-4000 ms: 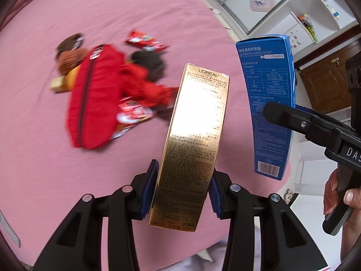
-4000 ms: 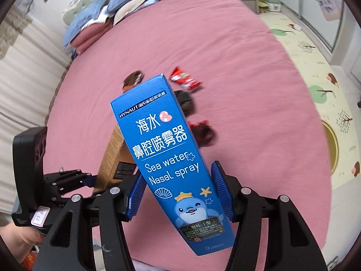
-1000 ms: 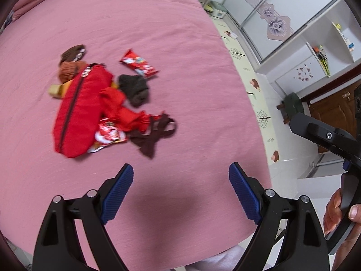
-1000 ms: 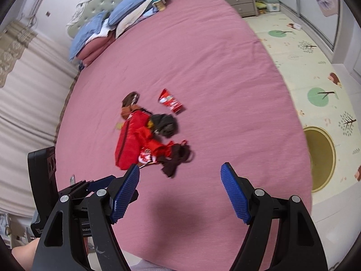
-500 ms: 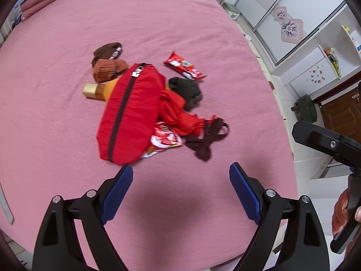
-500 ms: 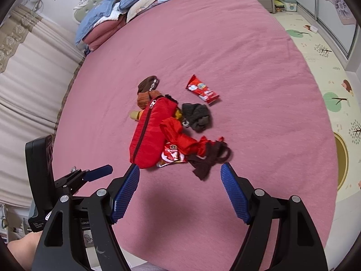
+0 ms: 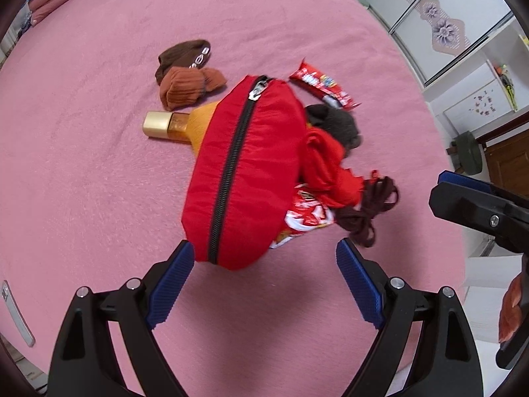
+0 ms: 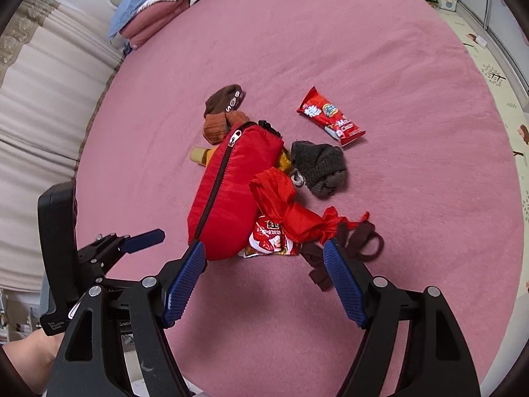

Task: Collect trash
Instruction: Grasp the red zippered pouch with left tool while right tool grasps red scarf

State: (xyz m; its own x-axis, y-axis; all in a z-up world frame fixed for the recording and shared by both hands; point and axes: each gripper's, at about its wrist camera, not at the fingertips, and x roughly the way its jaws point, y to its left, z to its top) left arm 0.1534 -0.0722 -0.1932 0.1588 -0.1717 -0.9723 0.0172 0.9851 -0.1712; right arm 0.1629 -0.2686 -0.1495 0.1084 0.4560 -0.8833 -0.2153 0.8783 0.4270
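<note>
both tongs gape wide and hold nothing — left gripper (image 7: 264, 273) and right gripper (image 8: 264, 273) just short of the red pouch (image 7: 244, 172) and crumpled snack wrapper (image 8: 269, 240).

Left claw (image 7: 264, 284) wide open just above the bed (image 7: 99, 182), near end of the red pouch (image 7: 244, 172) between its tips. Snack wrapper (image 7: 305, 218) pokes out right of the pouch, bottle (image 7: 172, 125) to its left, socks (image 7: 188, 76) beyond.

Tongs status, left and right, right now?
Left tongs: open, empty, above the pink bedspread.
Right tongs: open, empty, near the red zippered fabric pouch.
</note>
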